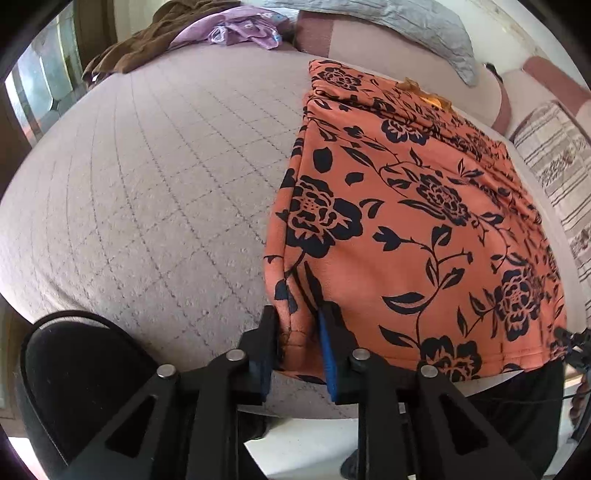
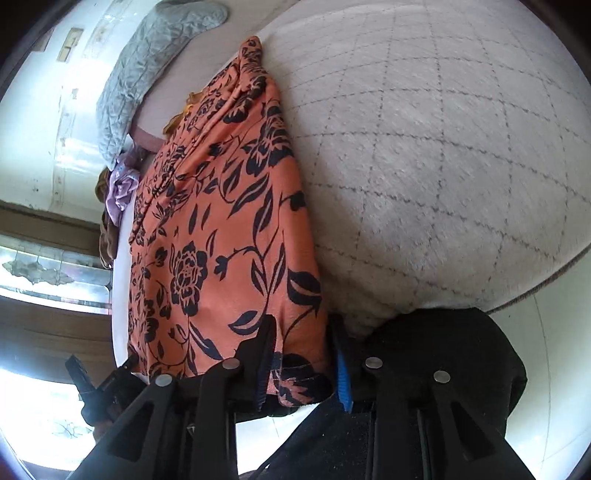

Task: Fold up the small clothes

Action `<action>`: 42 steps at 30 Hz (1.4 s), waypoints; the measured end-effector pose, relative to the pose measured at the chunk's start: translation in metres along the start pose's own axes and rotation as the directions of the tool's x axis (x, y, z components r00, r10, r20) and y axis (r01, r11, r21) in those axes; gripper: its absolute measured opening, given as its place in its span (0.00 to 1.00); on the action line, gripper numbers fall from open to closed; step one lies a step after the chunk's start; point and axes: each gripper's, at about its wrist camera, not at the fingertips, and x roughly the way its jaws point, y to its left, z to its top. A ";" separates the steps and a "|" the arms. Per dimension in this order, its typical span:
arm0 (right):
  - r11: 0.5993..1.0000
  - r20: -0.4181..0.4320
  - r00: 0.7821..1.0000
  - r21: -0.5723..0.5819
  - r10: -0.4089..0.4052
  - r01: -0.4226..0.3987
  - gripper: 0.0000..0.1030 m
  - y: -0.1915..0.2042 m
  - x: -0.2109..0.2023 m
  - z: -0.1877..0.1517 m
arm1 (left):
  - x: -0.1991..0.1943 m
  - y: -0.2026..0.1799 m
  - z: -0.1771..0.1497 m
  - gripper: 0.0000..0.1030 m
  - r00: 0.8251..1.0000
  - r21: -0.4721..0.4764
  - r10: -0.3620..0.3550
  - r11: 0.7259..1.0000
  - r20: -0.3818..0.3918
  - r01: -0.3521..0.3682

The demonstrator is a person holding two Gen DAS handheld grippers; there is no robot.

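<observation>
On the quilted bed [image 1: 155,192], both claws pinch the floral garment's [image 1: 406,221] near corners.

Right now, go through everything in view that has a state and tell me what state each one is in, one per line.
Orange garment with black flower print: folded lengthwise, flat on the quilted bed cover, near corners gripped.
Left gripper: shut on one near corner.
Right gripper: the other near corner lies between its jaws; grip unclear.
Grey quilted pillow: lying at the far end.
Brown and purple clothes: heaped, unfolded.
</observation>
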 end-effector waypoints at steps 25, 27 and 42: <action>0.983 0.026 0.986 0.070 0.167 -0.168 0.07 0.018 -0.010 0.030 | -0.023 0.000 0.042 0.08 0.997 0.017 0.018 1.000 0.081 -0.019; 0.984 0.035 0.984 0.030 0.173 -0.174 0.07 0.028 -0.013 0.036 | -0.008 -0.001 0.053 0.08 0.999 0.051 0.022 0.998 0.049 -0.024; 0.934 0.339 0.878 -0.002 0.337 -0.357 0.14 0.083 -0.002 0.268 | 0.048 -0.008 0.302 0.22 0.956 -0.085 -0.046 0.994 0.289 0.074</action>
